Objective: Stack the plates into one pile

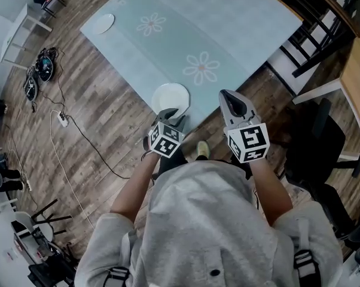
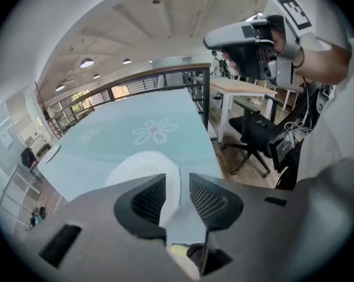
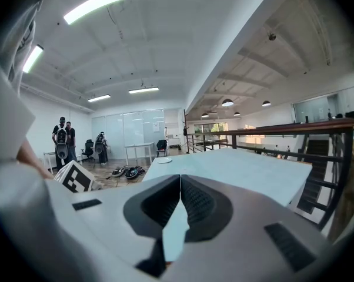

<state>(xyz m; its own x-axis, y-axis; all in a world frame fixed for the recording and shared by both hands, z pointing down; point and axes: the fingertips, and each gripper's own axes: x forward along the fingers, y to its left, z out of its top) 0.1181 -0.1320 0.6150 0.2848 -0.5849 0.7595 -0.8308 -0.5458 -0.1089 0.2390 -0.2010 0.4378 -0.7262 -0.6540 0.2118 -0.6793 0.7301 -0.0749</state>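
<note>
A white plate (image 1: 171, 95) lies on the pale blue table (image 1: 228, 28) close to its near edge. A second white plate (image 1: 100, 23) sits at the far left corner, small in the right gripper view (image 3: 164, 160). My left gripper (image 1: 173, 117) is at the near plate's front rim, pointing steeply down. Its jaws stand apart (image 2: 177, 195), and the plate (image 2: 143, 166) shows in the gap with no pad pressing on it. My right gripper (image 1: 231, 97) hovers level beside it, just right of the plate, its jaws shut (image 3: 180, 201) with nothing between them.
A black office chair (image 1: 314, 142) and a wooden desk stand at the right. Cables and gear (image 1: 39, 70) lie on the wood floor at the left. A railing (image 2: 165, 78) runs behind the table. People (image 3: 62, 137) stand far off in the room.
</note>
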